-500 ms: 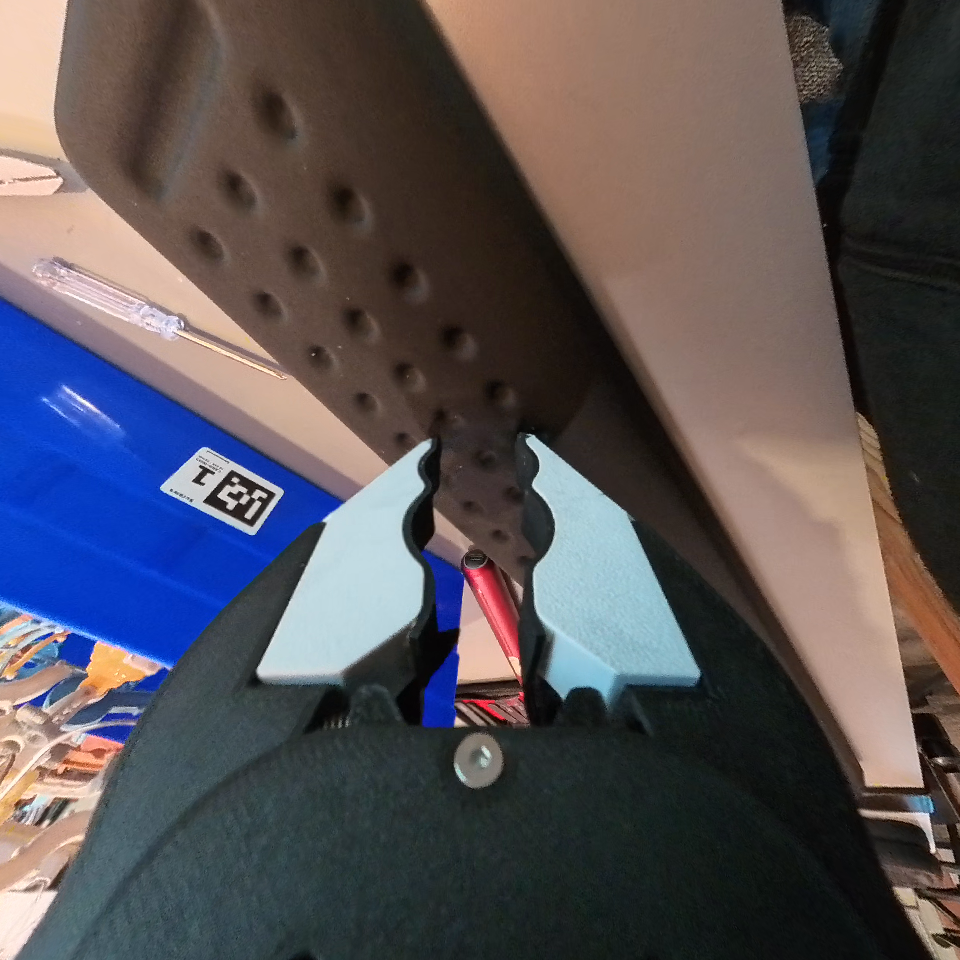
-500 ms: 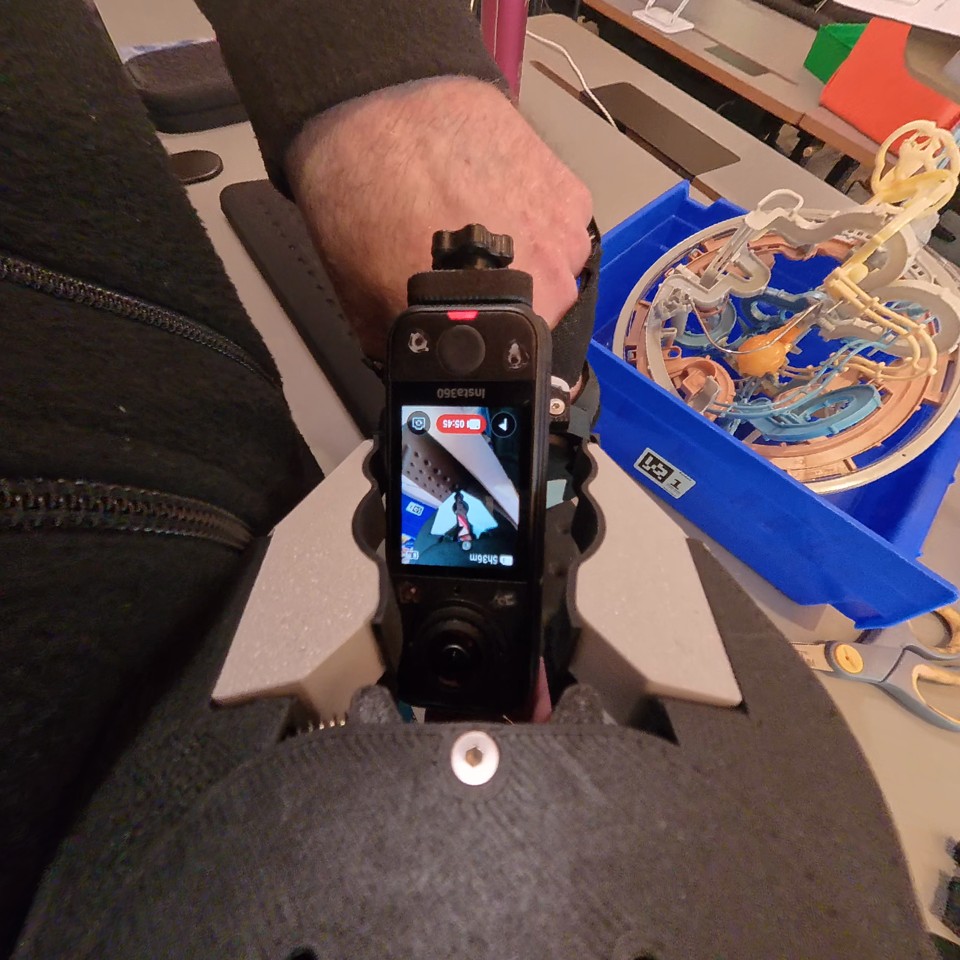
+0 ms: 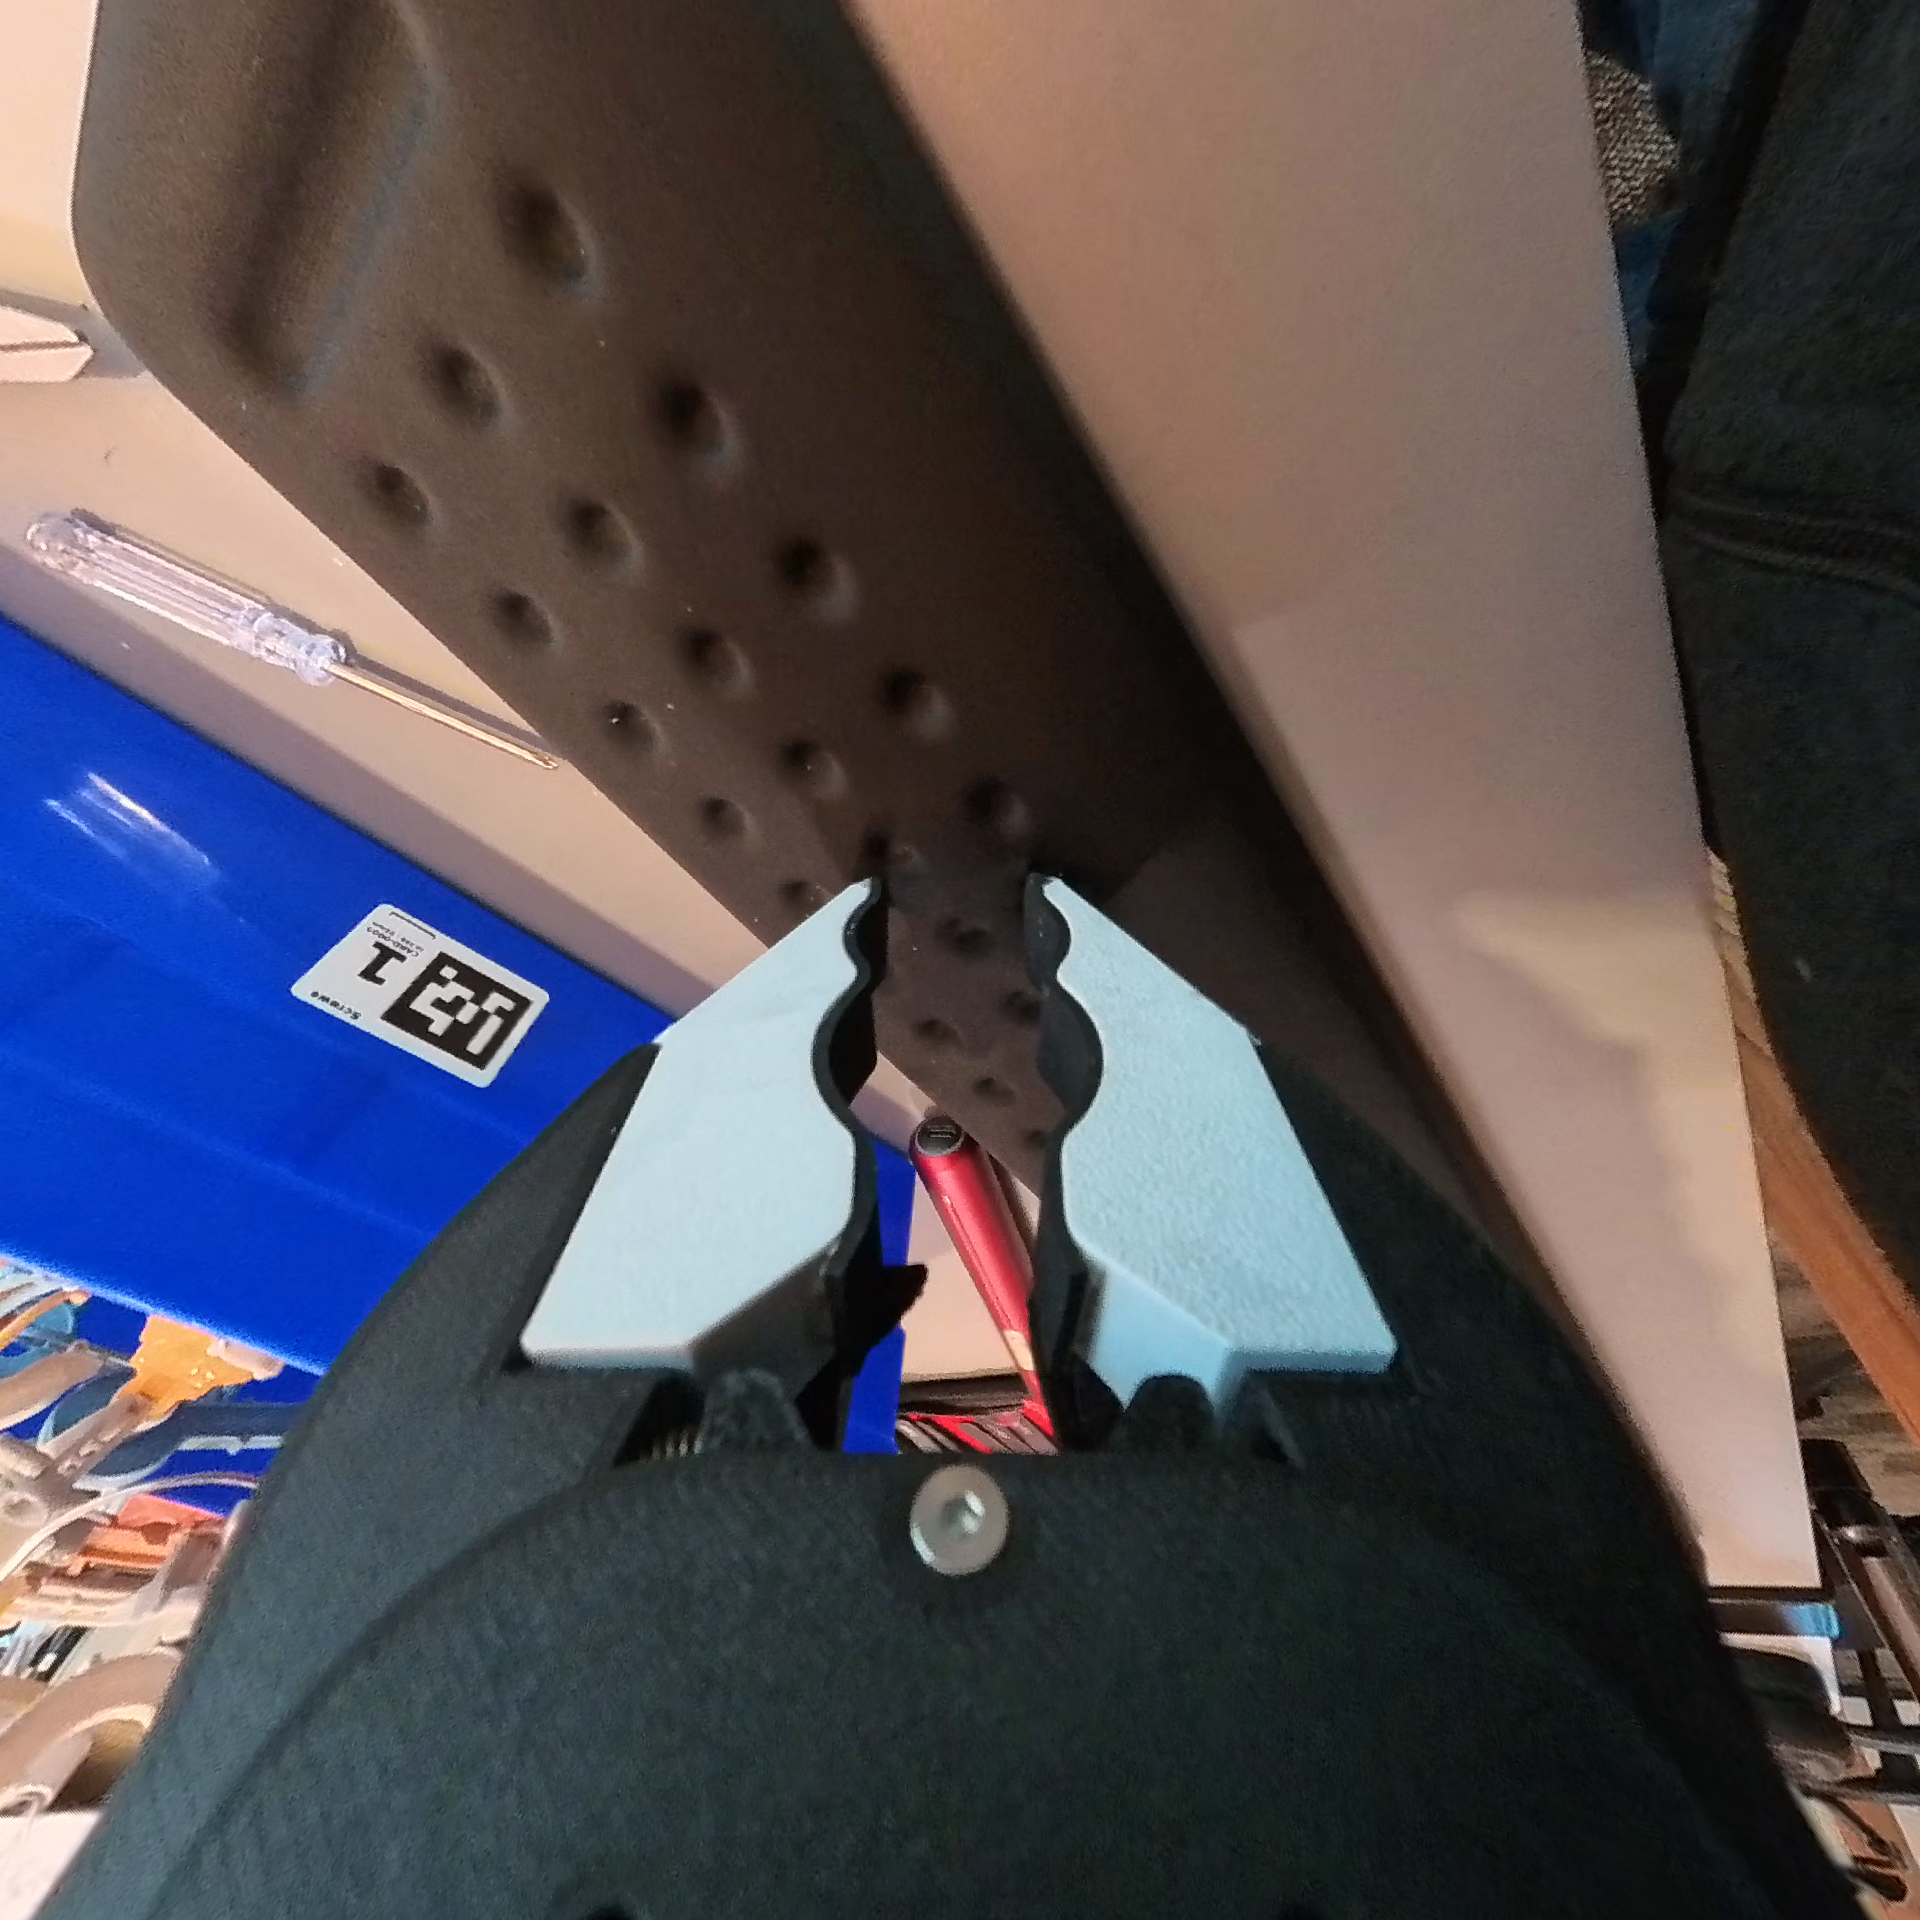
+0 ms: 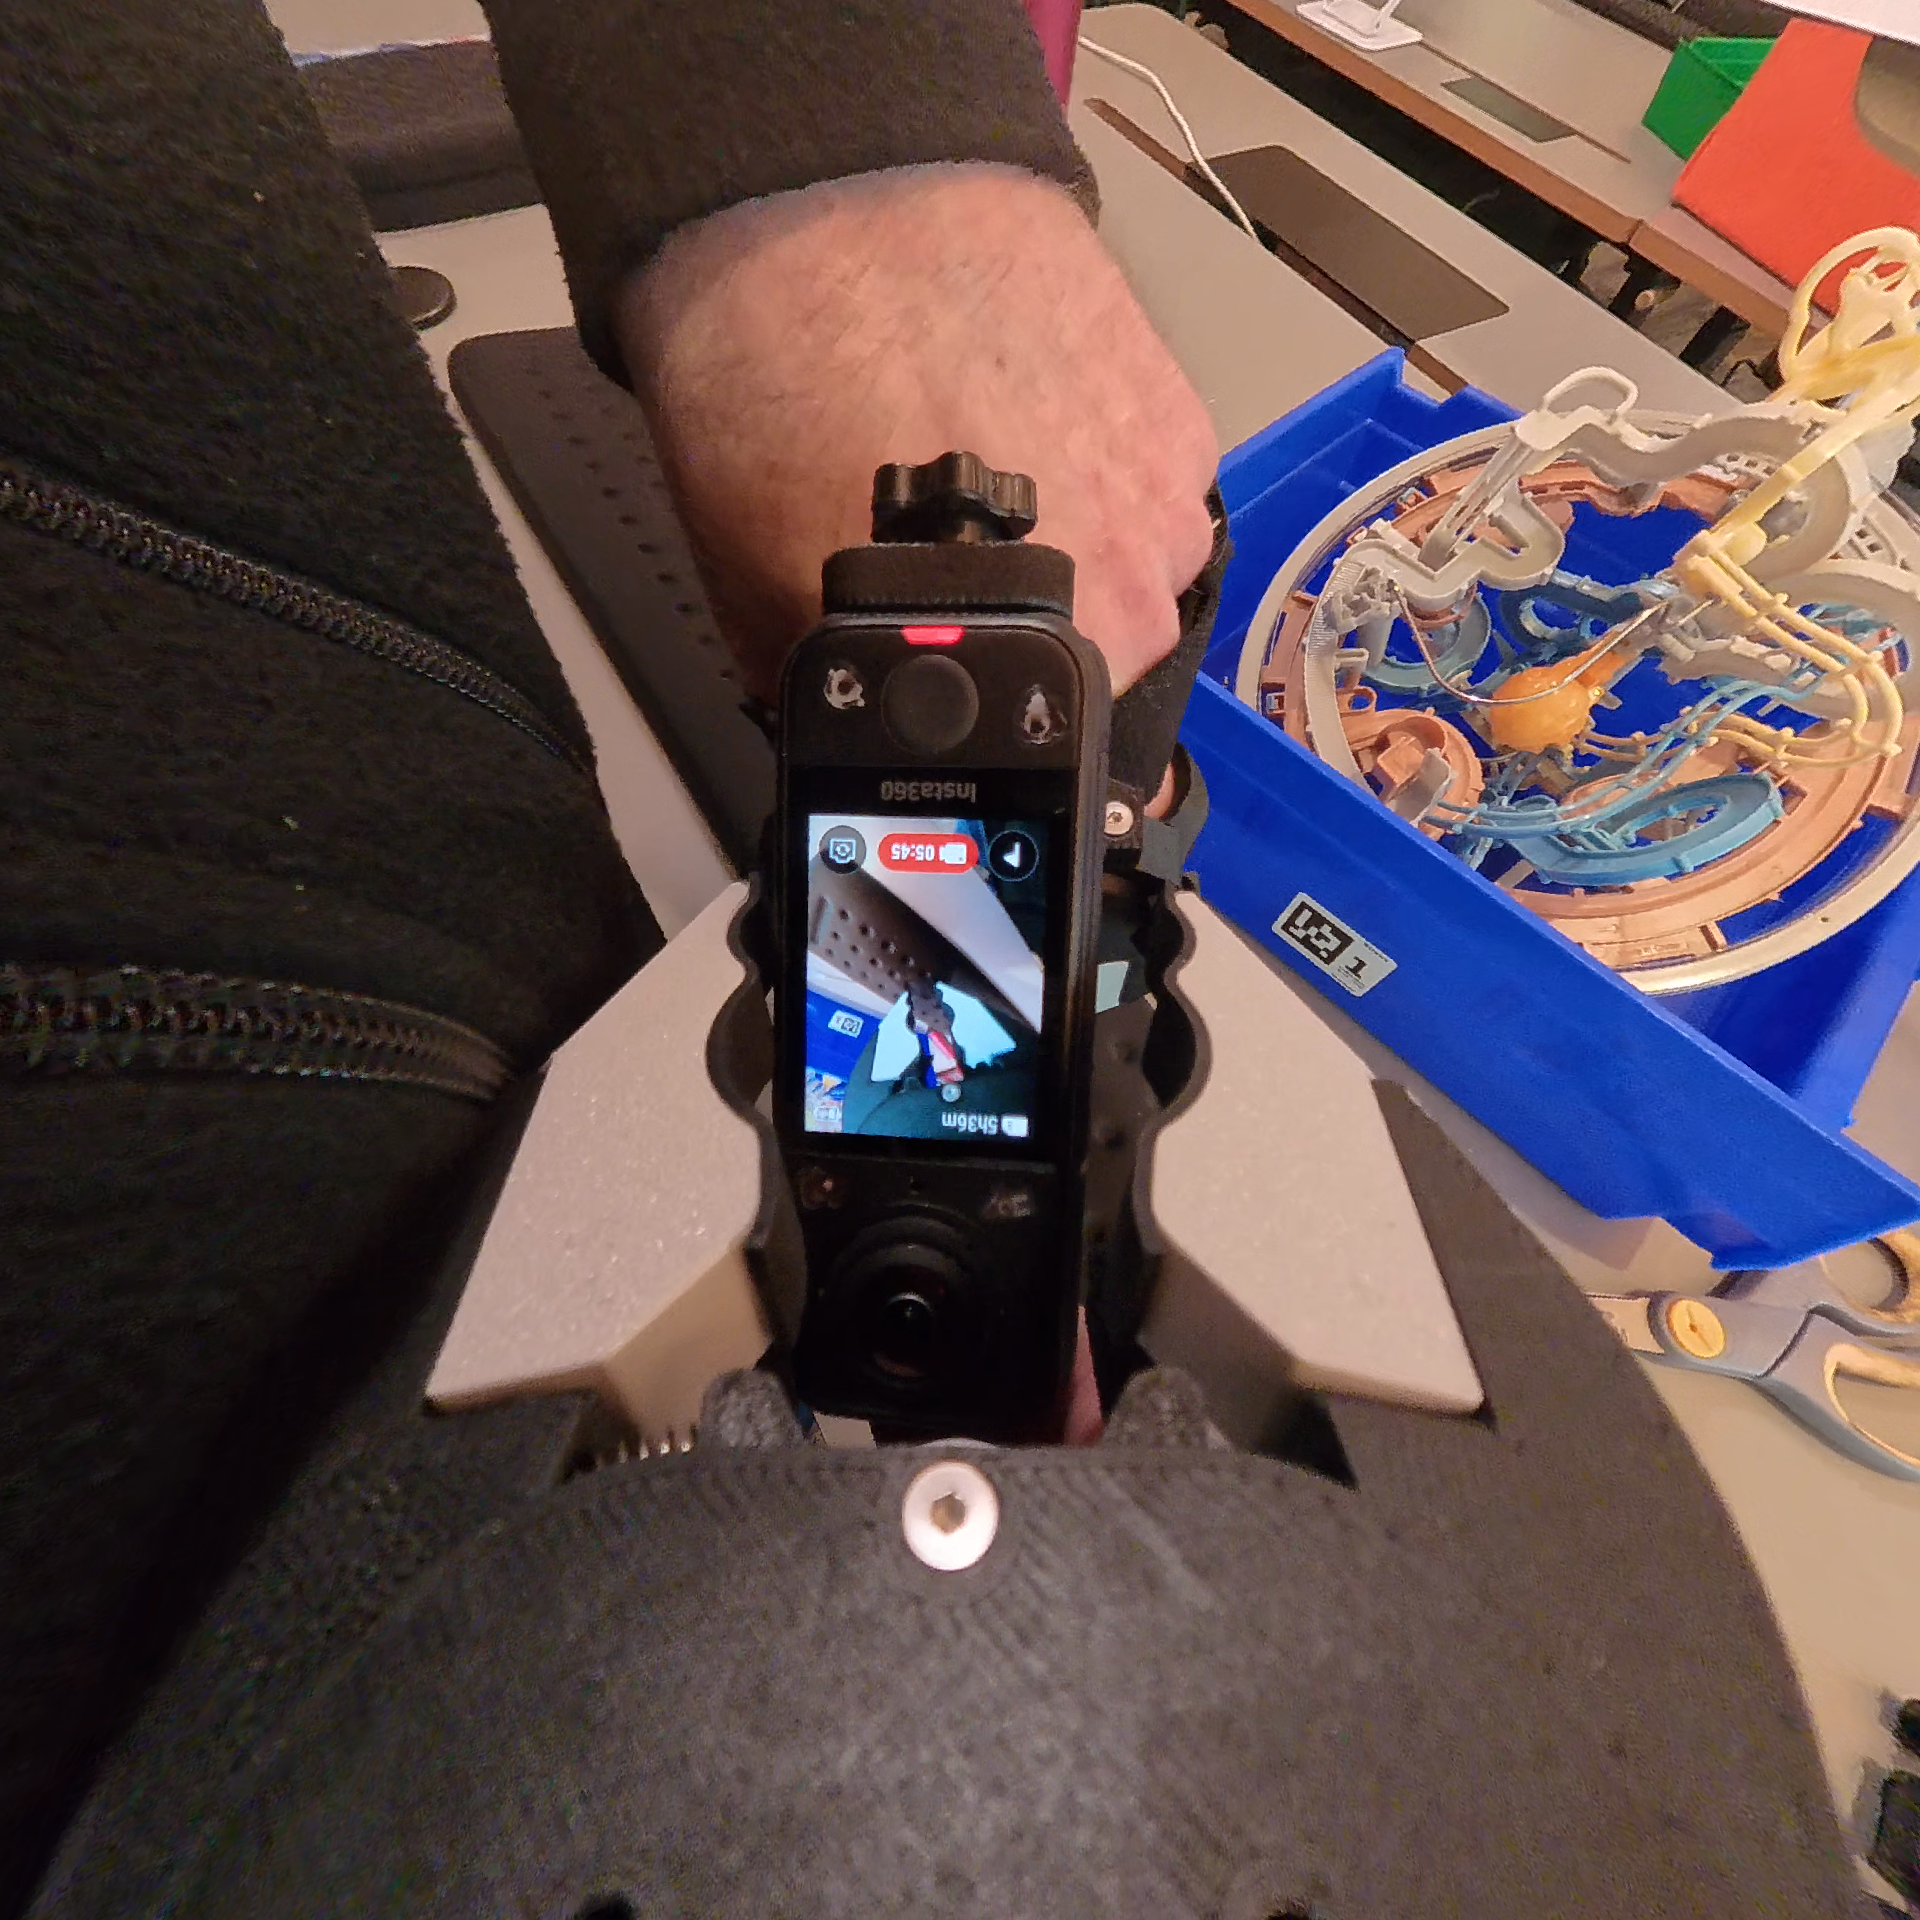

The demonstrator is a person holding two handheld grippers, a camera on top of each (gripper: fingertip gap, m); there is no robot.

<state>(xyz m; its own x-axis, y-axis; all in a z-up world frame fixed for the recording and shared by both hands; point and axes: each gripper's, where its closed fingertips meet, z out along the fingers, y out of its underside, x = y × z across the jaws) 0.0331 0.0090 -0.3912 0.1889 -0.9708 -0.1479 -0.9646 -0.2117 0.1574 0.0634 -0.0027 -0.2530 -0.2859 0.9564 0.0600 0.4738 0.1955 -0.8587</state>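
Squarely, the right gripper bracketed the upright black camera.
Its jaws stood parted, unclamped; the left gripper, likewise parted, faced a perforated pad.

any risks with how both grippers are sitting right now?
1. The right hand-held gripper brackets the other rig's camera; closing further could press its screen or buttons.
2. The left hand-held gripper points at the dimpled pad with a red pen between its fingers; the pen could slip out.
3. The scissors and blue bin sit close by; a sideways swing might hit them.
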